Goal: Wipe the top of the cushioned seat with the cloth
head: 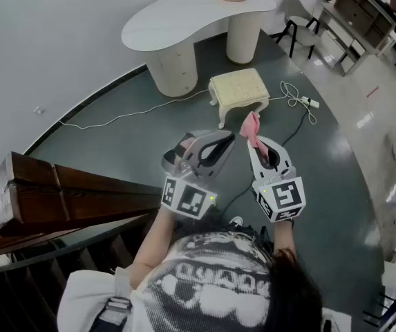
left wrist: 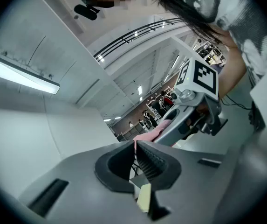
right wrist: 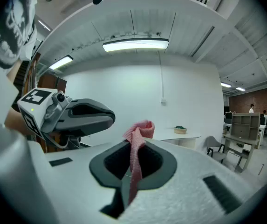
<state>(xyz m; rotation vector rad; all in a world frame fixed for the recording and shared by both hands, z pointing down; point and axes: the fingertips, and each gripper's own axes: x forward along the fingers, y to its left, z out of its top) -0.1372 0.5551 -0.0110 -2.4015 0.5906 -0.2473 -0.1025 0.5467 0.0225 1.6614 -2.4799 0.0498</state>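
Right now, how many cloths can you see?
1. A pink cloth, pinched in the right hand-held gripper, short of the cushioned seat. The left hand-held gripper is shut, empty. Others may be hidden.

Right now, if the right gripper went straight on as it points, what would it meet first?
Probably nothing near: the right gripper, holding the cloth, points level, above the stool, toward the white wall; depth unclear.

The person is wearing a short-sleeved shirt [head: 211,286] printed in black and white, with a dark strap [head: 111,308] crossing one shoulder. The left tool [head: 215,146] and right tool [head: 263,151] are showing pale grey bodies and black-lined jaws, each carrying a white cube [head: 187,199] of black square markers.
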